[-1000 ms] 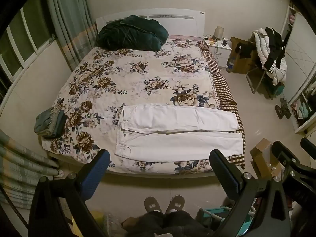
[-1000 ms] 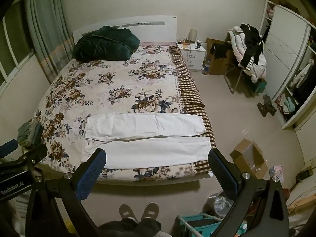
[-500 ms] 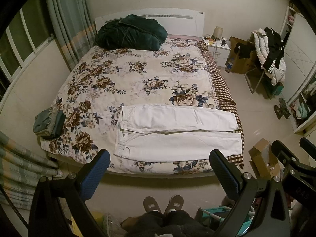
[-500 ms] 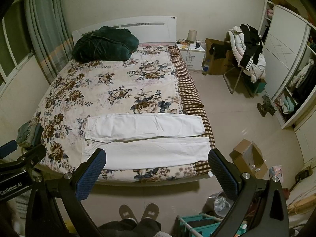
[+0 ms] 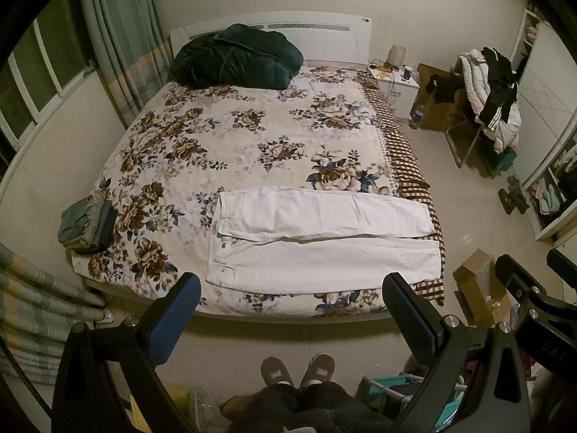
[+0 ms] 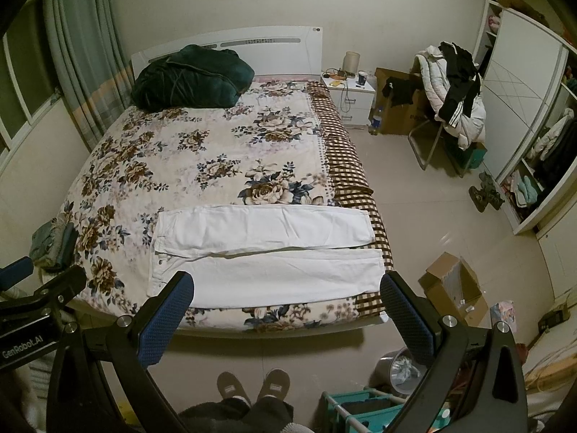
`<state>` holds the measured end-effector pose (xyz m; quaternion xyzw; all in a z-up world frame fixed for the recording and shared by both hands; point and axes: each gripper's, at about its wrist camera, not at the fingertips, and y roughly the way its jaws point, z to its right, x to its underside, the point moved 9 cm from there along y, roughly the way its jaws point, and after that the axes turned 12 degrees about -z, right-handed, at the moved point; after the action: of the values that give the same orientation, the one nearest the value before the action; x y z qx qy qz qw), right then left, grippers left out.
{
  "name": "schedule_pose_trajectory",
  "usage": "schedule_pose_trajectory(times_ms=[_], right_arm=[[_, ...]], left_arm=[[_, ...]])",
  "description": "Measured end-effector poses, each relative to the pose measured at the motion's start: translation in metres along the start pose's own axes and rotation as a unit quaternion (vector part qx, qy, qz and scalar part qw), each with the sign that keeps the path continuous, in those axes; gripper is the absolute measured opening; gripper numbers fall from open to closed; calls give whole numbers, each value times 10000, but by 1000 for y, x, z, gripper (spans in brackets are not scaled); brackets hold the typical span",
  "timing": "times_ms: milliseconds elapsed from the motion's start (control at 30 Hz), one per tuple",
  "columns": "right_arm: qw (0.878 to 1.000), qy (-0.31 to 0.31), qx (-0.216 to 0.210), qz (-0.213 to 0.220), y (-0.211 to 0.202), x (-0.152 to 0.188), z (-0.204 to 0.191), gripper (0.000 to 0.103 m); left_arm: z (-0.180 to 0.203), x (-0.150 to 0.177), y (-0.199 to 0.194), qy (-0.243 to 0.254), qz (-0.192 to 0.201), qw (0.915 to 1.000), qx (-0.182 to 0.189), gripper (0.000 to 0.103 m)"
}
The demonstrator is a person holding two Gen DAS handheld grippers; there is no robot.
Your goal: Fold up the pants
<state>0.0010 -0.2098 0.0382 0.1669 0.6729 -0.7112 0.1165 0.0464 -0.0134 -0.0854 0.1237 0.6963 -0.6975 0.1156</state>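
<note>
White pants (image 5: 321,241) lie flat across the foot of the floral bed (image 5: 230,137), waist to the left, legs side by side running right; they also show in the right wrist view (image 6: 267,256). My left gripper (image 5: 290,301) is open and empty, held above the floor in front of the bed's near edge. My right gripper (image 6: 286,297) is open and empty, at a similar height and distance from the bed. Neither touches the pants.
A dark green quilt (image 5: 234,57) lies at the headboard. A folded grey-green garment (image 5: 86,225) sits at the bed's left corner. A cardboard box (image 6: 450,288), a bin (image 6: 400,364) and a teal rack (image 6: 364,411) stand on the floor to the right. The person's slippers (image 5: 297,370) are below.
Both views have shifted very slightly; the bed and pants sit a touch higher in frame. The pants have not moved and both grippers stay open.
</note>
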Motion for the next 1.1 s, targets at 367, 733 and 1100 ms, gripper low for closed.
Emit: schedule_pose_trajectory(times_ms=[367,733,1100], right_arm=[[10000,1,-1,-12,0,0,0,103],[10000,14,11,9,0,-4,4,103],[10000,8,18,7,-1,-2,4,103]], left_arm=[[13,-6,3,10,-9,10000,19,103],[17,-9,2,8,-16,10000,27,103],[22,-12,1,4,-10,10000,41,103]])
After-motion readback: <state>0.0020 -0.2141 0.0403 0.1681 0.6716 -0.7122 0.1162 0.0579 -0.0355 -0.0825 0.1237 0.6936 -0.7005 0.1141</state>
